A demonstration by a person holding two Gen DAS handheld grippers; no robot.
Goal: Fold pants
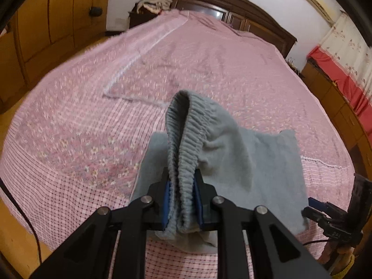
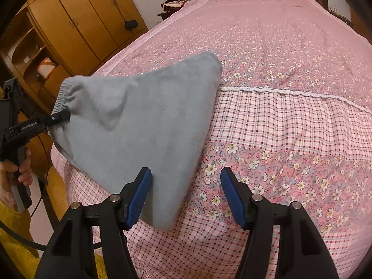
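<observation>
The grey-blue fleece pants point(image 2: 148, 125) lie folded on the pink bed, near its front left corner. My left gripper point(image 1: 182, 200) is shut on their elastic waistband point(image 1: 183, 144) and lifts that end off the bed. It also shows in the right wrist view point(image 2: 58, 117), clamped on the waistband at the left. My right gripper point(image 2: 186, 195) is open and empty, jaws wide apart, just above the near edge of the pants. It shows at the right edge of the left wrist view point(image 1: 311, 211).
The bed has a pink floral and checked cover point(image 2: 290, 121) with a white lace seam. A dark wooden headboard point(image 1: 232, 2) stands at the far end. Wooden wardrobes point(image 2: 81, 23) line the left side. A cluttered nightstand point(image 1: 148, 7) sits by the headboard.
</observation>
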